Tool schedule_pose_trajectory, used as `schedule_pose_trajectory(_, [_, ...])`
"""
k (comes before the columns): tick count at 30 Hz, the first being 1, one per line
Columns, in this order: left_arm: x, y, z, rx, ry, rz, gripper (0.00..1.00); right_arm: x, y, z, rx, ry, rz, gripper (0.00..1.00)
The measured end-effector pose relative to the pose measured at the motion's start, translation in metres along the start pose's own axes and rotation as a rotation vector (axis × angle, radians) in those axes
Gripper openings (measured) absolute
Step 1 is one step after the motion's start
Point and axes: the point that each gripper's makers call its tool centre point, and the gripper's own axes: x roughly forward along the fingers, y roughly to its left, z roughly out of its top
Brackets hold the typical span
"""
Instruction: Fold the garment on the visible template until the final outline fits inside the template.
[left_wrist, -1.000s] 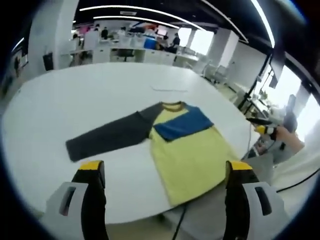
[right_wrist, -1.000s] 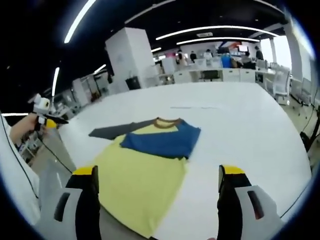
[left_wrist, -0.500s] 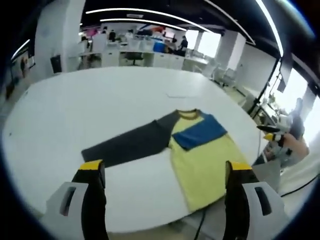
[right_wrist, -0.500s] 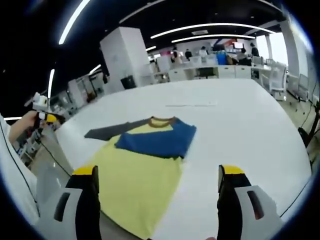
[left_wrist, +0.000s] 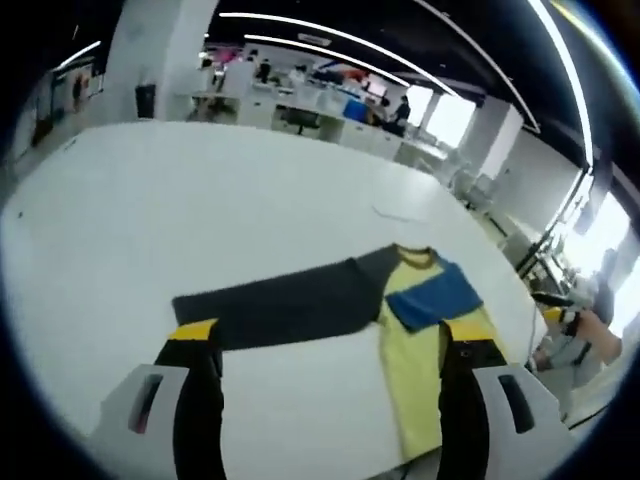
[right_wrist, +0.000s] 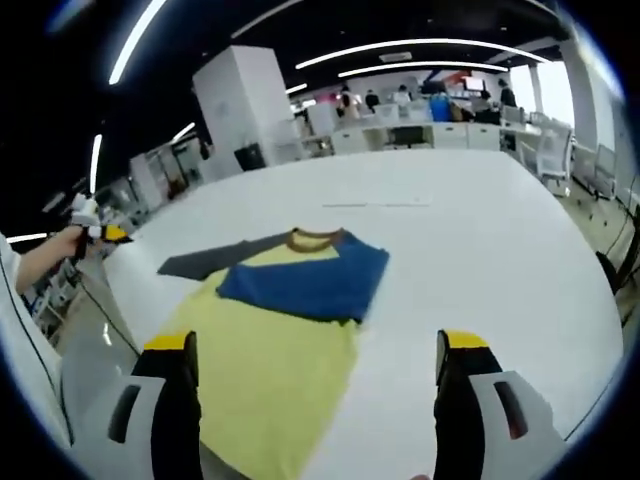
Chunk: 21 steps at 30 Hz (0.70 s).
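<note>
A long-sleeved shirt lies flat on the white table (left_wrist: 150, 200). Its yellow body (left_wrist: 415, 370) runs toward the near edge. The blue sleeve (left_wrist: 435, 295) is folded across the chest, and the dark grey sleeve (left_wrist: 280, 305) stretches out to the left. My left gripper (left_wrist: 330, 335) hovers open above the grey sleeve and the table. In the right gripper view the shirt (right_wrist: 290, 310) lies ahead on the table (right_wrist: 500, 230), and my right gripper (right_wrist: 315, 345) is open over the yellow hem. A faint thin line (right_wrist: 375, 204) marks the table beyond the collar.
The table's near edge runs close under both grippers. A hand holds the other gripper (left_wrist: 553, 312) off the table's right side, and likewise a hand with a gripper (right_wrist: 95, 232) at the left. Desks, chairs (right_wrist: 560, 160) and a white pillar (right_wrist: 245, 110) stand far behind.
The left gripper view has swung left, so the shirt now sits further right in it and the grey sleeve lies between the jaws. The right gripper view has barely shifted. The shirt itself has not moved.
</note>
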Motion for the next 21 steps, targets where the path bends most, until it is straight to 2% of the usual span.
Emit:
schedule_pose_trajectory(5, [0.010, 0.016, 0.001, -0.023, 0.005, 0.013, 0.84, 0.007, 0.005, 0.004, 0.004, 0.012, -0.009, 0.97])
schedule_pose_trajectory(11, [0.019, 0.033, 0.000, -0.055, 0.009, 0.045, 0.83, 0.011, 0.001, 0.015, -0.012, -0.011, -0.030, 0.97])
schedule_pose_trajectory(16, [0.026, 0.046, -0.005, -0.075, 0.023, 0.058, 0.79, 0.011, -0.003, 0.013, -0.010, 0.000, -0.042, 0.97])
schedule_pose_trajectory(18, [0.028, 0.056, -0.009, -0.068, 0.032, 0.088, 0.77, 0.011, -0.004, 0.011, 0.004, 0.002, -0.046, 0.97])
schedule_pose_trajectory(21, [0.033, 0.069, -0.014, -0.099, 0.025, 0.112, 0.76, 0.012, -0.006, 0.003, 0.021, 0.014, -0.052, 0.97])
